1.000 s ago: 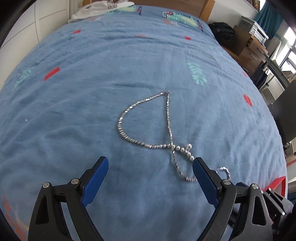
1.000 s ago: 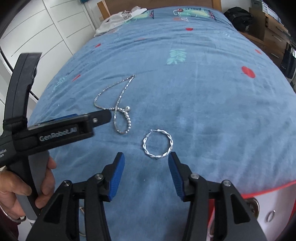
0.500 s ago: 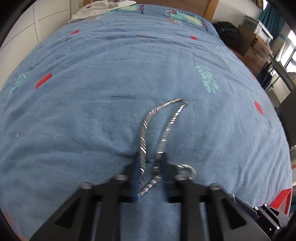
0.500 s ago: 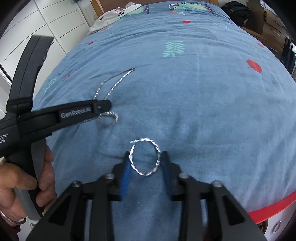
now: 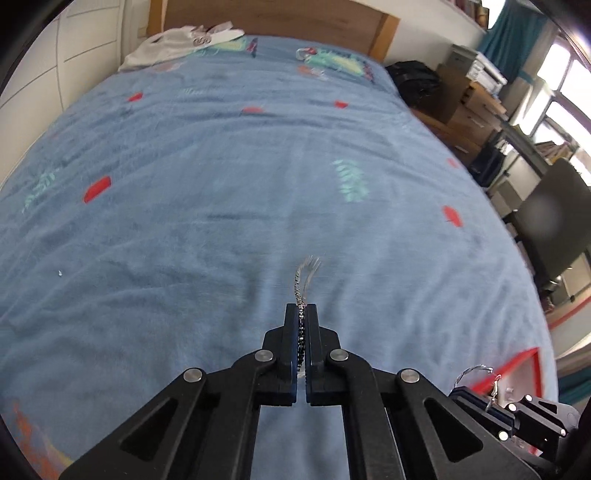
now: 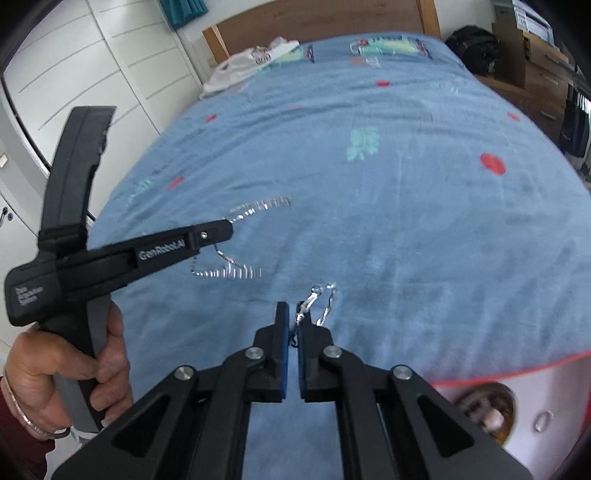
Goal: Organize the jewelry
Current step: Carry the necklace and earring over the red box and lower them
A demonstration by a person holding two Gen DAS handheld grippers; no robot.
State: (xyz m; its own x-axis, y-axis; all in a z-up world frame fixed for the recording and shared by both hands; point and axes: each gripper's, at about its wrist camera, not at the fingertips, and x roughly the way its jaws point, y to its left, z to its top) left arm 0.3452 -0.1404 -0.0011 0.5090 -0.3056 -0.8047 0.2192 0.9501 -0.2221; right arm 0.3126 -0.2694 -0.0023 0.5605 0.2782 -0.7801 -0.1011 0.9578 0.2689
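A silver beaded necklace (image 5: 304, 275) hangs from my left gripper (image 5: 301, 306), whose jaws are closing tight on the chain, lifted above the blue bedspread (image 5: 221, 184). In the right wrist view the same necklace (image 6: 236, 271) dangles in blurred loops under the left gripper (image 6: 225, 232), which a hand (image 6: 74, 369) holds. My right gripper (image 6: 293, 308) is closing its blue pads on a twisted silver hoop (image 6: 325, 301), which sticks out past the tips. The left wrist view shows that hoop (image 5: 474, 369) at the lower right.
A white garment (image 5: 177, 44) lies by the wooden headboard (image 5: 277, 18). To the bed's right stand a black bag (image 5: 413, 79), cardboard boxes (image 5: 472, 110) and a dark chair (image 5: 554, 221). White wardrobe doors (image 6: 74, 74) line the left side.
Both grippers went from open to shut, the left on the necklace and the right on the hoop. Both then rose, lifting the jewelry off the bedspread.
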